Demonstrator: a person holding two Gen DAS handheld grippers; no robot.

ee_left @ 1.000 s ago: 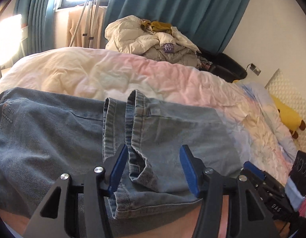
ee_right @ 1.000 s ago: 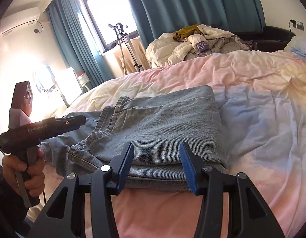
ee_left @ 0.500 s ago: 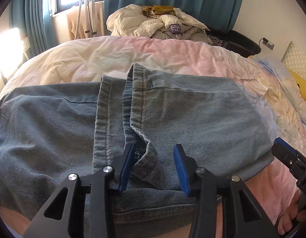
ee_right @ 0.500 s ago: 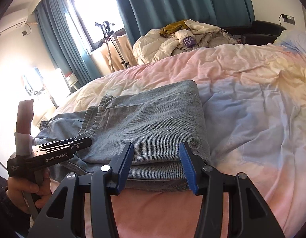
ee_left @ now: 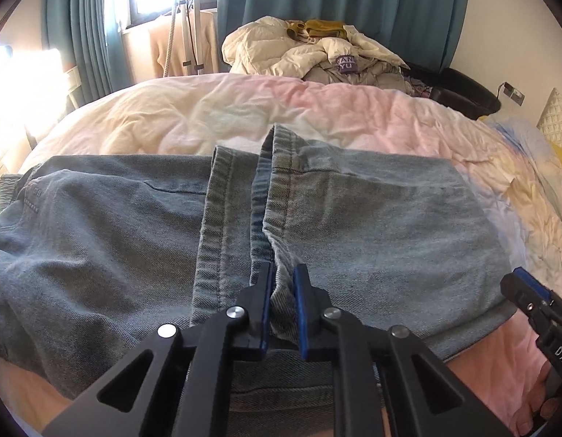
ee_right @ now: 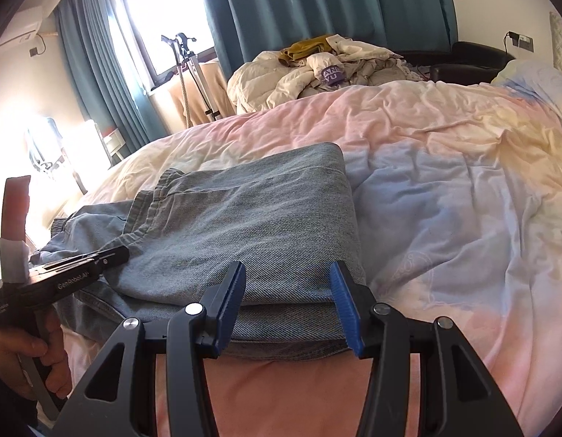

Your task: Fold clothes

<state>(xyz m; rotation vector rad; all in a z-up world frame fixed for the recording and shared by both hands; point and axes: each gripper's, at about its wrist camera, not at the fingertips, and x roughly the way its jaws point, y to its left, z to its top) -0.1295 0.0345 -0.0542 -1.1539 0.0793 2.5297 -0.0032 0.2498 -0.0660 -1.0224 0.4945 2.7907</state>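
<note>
Your left tongs were wide a moment ago; now they are closing, pinching the jeans hem, ready to lift; your right tongs stay spread beside the jeans.

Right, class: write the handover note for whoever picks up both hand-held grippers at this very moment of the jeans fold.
Left hand-held gripper: jaws closing on the jeans' hem edge, denim pinched between the pads.
Right hand-held gripper: open, the folded edge between its pads, not gripped.
Jeans: on the bed's duvet, legs already folded back over the upper part.
Left: grip the right side, make the next fold.
</note>
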